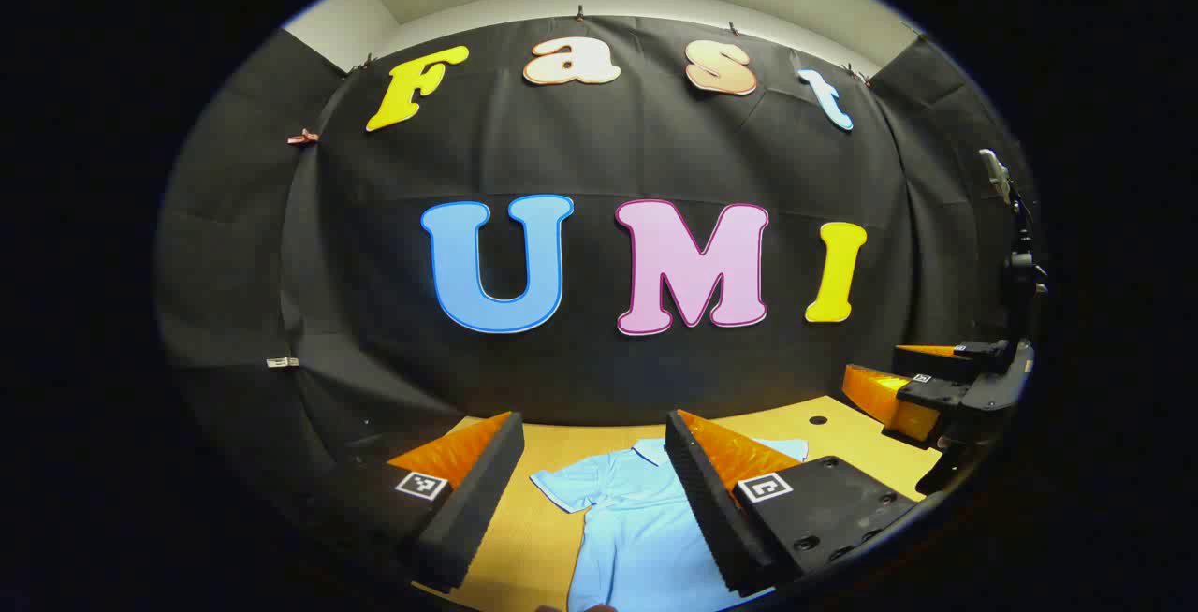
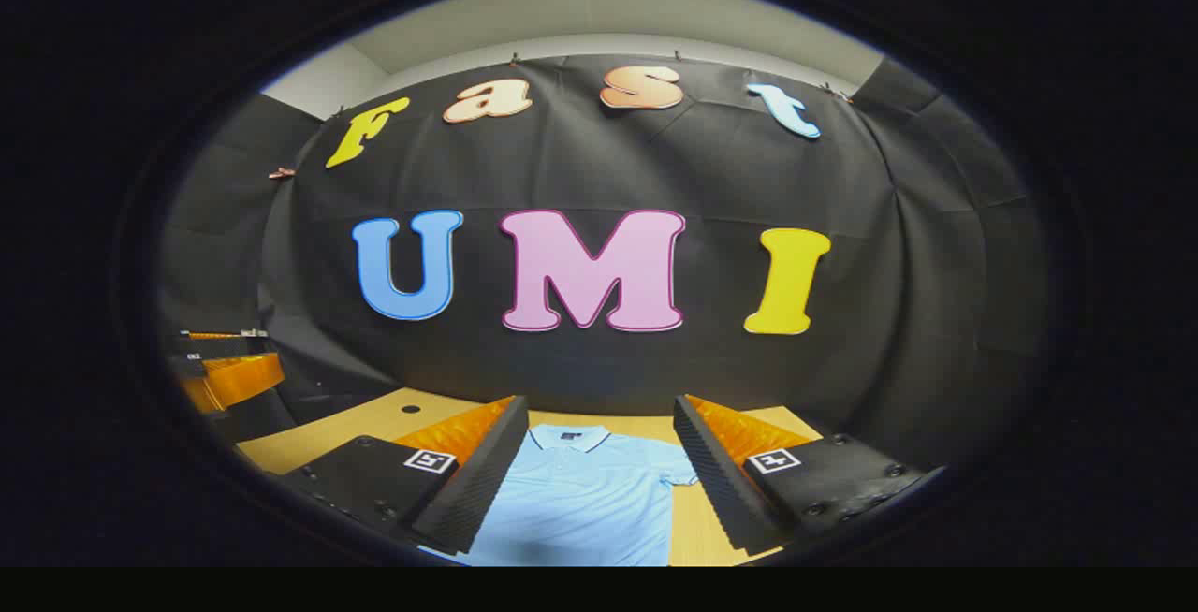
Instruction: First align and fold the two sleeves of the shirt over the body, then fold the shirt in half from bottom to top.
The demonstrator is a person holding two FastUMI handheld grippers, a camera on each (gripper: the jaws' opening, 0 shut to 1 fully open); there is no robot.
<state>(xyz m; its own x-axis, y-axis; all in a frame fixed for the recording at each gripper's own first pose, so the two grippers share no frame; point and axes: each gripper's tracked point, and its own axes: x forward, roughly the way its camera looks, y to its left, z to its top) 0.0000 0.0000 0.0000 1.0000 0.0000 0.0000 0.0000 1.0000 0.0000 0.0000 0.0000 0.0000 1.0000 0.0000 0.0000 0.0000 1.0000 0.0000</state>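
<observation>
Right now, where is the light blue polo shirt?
The light blue polo shirt lies flat on the wooden table, collar toward the black cloth wall, seen between the open fingers of each claw's view.

Shirt point(image 2: 580, 500) between the fingers: plain light blue, collar point(image 2: 569, 438) edged with a dark stripe, dark neck label. Table point(image 2: 697, 528) under it: yellowish wood tone, no pattern.

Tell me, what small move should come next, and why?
Probably lower the left claw to the shirt's spread sleeve. The shirt lies flat on the table, sleeves unfolded, and both claws, the right claw too, hang open above it, holding nothing.
</observation>
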